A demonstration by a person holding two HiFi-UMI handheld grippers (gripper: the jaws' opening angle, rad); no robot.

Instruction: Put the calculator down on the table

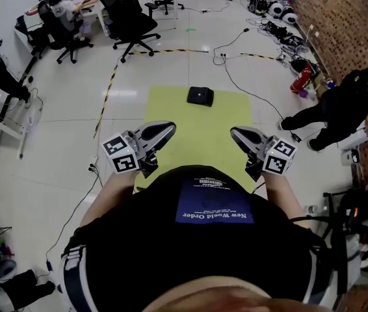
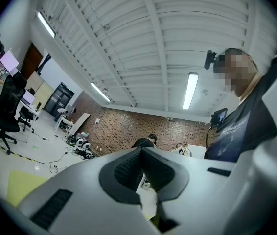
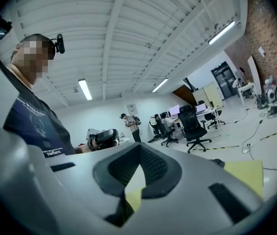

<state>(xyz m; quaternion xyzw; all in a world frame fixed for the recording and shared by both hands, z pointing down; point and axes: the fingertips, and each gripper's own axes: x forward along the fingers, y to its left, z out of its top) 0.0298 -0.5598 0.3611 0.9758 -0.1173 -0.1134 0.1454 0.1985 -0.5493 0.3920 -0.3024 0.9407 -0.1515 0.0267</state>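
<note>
— Yellow-green desk (image 1: 171,109), if a desk it is, and one dark flat thing lying on it toward the far edge. Is that the calculator (image 1: 200,96)?
— I take it so, though it is too small to make out any keys. It lies flat on the top, well apart from both tongs, and nothing touches it.
— Then why are the hands drawn in close to the belly?
— Because there is nothing to carry, I'd say. The left tongs (image 1: 168,130) are clenched on nothing: their own view shows the ribbed pads meeting at the tip, with only the room beyond. The right tongs (image 1: 236,134) read the same, pressed together and empty.
— And held about level, pointing away from the body?
— A resting pose, by the look of it, neither one reaching for anything. By my reckoning the putting-down is done.
— Anything that could spoil it?
— Little. The calculator sits inside the edge, not overhanging, so I see no reason for it to slip
</note>
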